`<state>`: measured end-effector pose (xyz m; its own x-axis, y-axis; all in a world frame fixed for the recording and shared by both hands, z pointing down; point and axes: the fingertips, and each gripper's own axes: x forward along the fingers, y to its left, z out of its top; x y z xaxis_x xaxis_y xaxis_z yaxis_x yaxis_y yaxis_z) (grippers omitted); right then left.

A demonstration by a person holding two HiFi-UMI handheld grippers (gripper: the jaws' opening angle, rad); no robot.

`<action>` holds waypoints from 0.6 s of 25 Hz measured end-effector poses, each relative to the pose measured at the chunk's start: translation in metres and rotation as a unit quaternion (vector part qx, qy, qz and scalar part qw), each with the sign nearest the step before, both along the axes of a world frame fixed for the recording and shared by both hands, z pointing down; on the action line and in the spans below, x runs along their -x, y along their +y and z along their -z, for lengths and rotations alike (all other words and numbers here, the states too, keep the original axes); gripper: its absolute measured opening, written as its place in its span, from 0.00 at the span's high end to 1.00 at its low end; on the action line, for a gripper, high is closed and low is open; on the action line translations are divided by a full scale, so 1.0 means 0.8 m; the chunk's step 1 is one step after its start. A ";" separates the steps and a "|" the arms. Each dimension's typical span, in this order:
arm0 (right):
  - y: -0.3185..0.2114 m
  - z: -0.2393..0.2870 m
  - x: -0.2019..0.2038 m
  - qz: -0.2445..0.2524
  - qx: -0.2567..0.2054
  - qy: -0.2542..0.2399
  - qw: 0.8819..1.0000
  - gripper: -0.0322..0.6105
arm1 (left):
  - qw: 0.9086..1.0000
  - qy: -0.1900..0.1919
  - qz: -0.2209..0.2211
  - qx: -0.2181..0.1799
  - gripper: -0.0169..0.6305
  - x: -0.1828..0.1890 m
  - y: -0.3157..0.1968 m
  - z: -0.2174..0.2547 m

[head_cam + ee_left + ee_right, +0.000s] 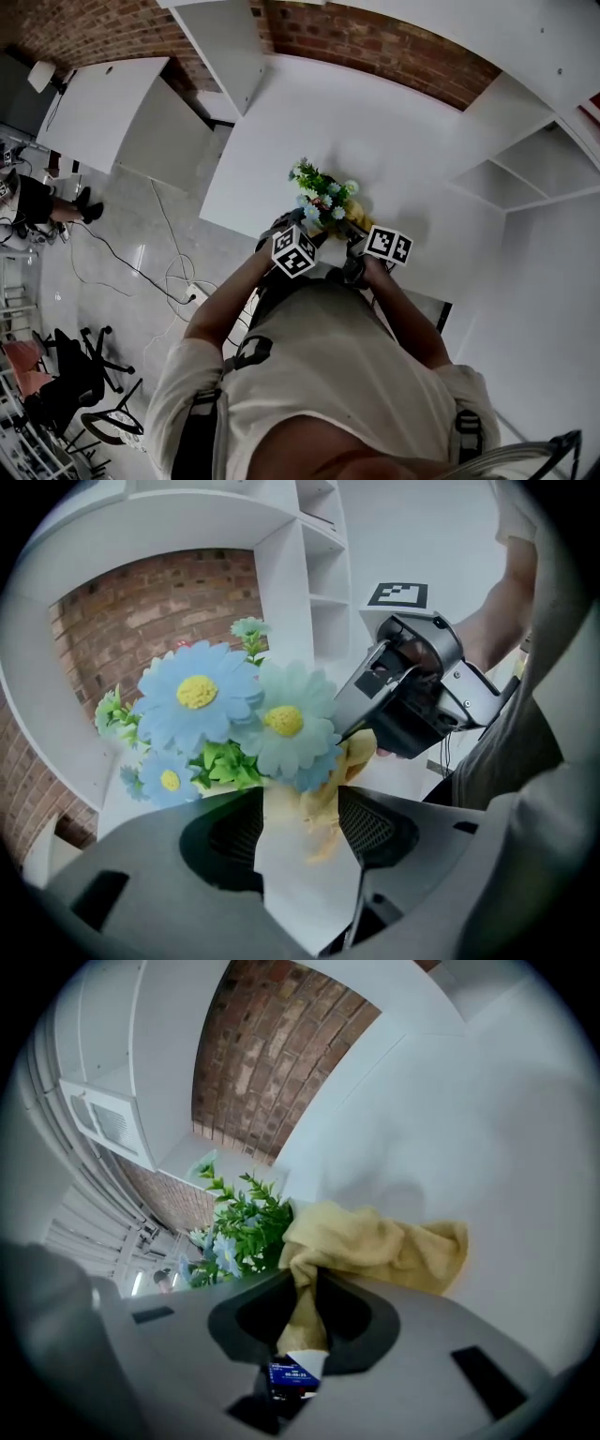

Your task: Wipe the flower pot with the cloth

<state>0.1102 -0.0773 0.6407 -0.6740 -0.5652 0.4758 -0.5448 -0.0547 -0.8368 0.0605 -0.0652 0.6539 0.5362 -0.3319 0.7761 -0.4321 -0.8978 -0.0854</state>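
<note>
Jaws of right gripper (pixel 305 1312) clamp the cloth (pixel 375 1246); left gripper (pixel 303 808) jaws gape by the flowers (pixel 234 714).

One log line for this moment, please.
left gripper: jaws apart, flowers just ahead | right gripper: jaws shut on yellow cloth | cloth beside flowers

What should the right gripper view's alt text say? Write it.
The right gripper clamps a yellow cloth, which bunches up ahead of its jaws. Green leaves and pale blue flowers show at its left, a white table beyond.
</note>
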 end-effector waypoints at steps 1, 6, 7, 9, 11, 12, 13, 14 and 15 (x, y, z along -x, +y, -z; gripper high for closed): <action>-0.003 0.002 0.002 0.003 -0.001 -0.002 1.000 0.84 | 1.000 -0.002 0.004 -0.005 0.57 0.002 -0.002 0.001; -0.013 0.003 0.003 0.014 -0.003 -0.008 1.000 0.84 | 1.000 -0.006 0.001 -0.013 0.58 -0.008 0.003 -0.003; -0.012 0.002 0.003 0.012 -0.002 -0.008 1.000 0.84 | 1.000 -0.010 -0.007 -0.018 0.58 -0.011 0.005 -0.004; -0.008 0.000 0.004 0.005 0.002 -0.002 1.000 0.84 | 0.999 -0.017 -0.021 -0.033 0.58 -0.013 0.009 -0.002; -0.005 -0.002 0.006 -0.007 0.005 0.005 1.000 0.84 | 0.999 -0.014 -0.028 -0.040 0.58 -0.007 0.016 0.005; -0.005 -0.002 0.007 -0.013 0.005 0.009 1.000 0.84 | 0.998 -0.013 -0.032 -0.044 0.58 0.000 0.018 0.009; -0.006 -0.003 0.008 -0.021 0.005 0.013 1.000 0.84 | 0.998 -0.014 -0.035 -0.050 0.58 0.011 0.019 0.012; -0.008 -0.003 0.008 -0.029 0.004 0.019 0.999 0.84 | 0.998 -0.017 -0.038 -0.057 0.58 0.025 0.019 0.014; -0.010 -0.004 0.007 -0.039 0.003 0.024 0.999 0.84 | 0.997 -0.020 -0.038 -0.062 0.58 0.040 0.018 0.017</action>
<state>0.1043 -0.0856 0.6440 -0.6046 -0.6115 0.5104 -0.5782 -0.1038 -0.8092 0.0283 -0.0508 0.6407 0.5333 -0.3863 0.7526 -0.3567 -0.9094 -0.2140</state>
